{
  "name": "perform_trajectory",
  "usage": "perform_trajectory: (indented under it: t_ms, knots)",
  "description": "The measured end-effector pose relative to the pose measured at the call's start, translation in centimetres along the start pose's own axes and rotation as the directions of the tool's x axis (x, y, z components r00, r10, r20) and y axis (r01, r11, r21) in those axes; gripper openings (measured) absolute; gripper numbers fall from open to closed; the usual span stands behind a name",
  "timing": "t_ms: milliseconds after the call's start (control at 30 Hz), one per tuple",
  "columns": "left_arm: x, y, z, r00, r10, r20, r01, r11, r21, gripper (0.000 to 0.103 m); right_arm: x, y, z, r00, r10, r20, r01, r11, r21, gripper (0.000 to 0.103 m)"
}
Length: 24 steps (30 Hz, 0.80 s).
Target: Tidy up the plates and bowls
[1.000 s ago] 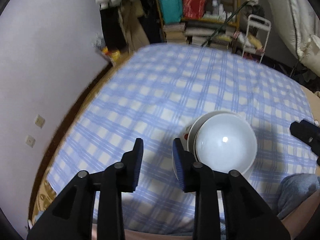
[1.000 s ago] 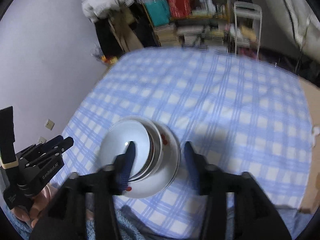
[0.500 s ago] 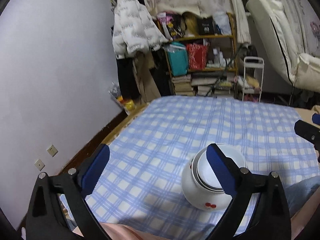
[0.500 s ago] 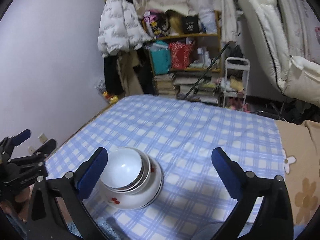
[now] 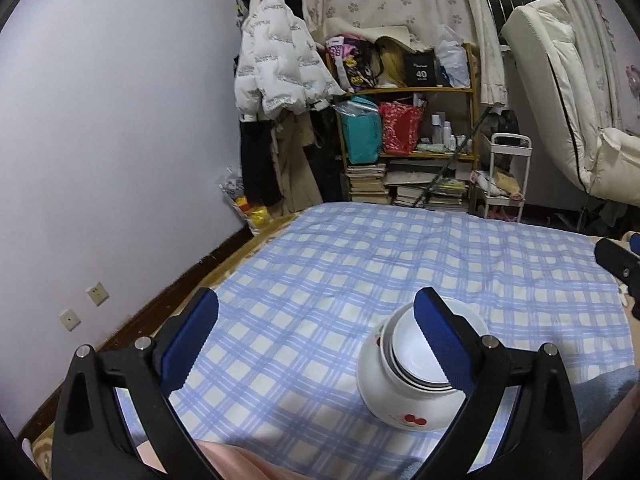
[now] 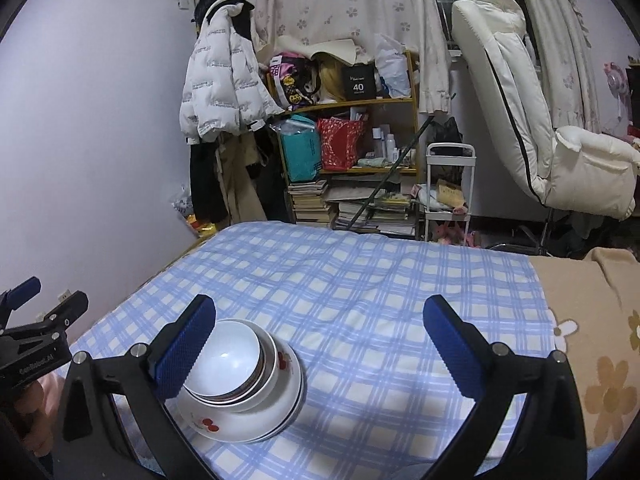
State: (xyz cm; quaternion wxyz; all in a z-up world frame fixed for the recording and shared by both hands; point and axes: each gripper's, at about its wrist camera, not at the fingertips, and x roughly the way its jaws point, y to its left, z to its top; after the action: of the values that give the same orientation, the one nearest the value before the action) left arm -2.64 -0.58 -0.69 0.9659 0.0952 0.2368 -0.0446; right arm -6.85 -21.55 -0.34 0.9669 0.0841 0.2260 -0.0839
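A stack of white bowls (image 5: 404, 392) (image 6: 240, 392) sits on the blue checked cloth (image 5: 360, 264) (image 6: 360, 280) near its front edge; the outer bowl has red cherries painted on its side, and plain white bowls nest inside it. My left gripper (image 5: 316, 328) stands wide open, nothing between its fingers, with the stack just behind its right finger. My right gripper (image 6: 320, 336) is also wide open and empty, the stack lying behind its left finger. Each gripper shows at the edge of the other's view.
A purple wall (image 5: 100, 140) runs along the left. Behind the cloth stand a cluttered wooden shelf (image 5: 404, 128) with stacked books, a hanging white jacket (image 5: 276, 64), a small white cart (image 5: 504, 176) and a white recliner (image 6: 532, 120). A brown flowered blanket (image 6: 592, 320) lies at right.
Both grippers have opened wide, lifted and tilted up away from the bowl stack, so the room behind is now in view. The stack stays on the cloth.
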Motion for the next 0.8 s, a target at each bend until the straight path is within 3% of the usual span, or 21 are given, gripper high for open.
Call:
perform_trajectory:
  t_ms: [800]
  knots:
    - [0.46, -0.1, 0.0, 1.0, 0.022, 0.004, -0.022, 0.999, 0.028, 0.097, 0.59, 0.05, -0.49, 0.999, 0.001, -0.036, -0.002, 0.999, -0.032, 0.103]
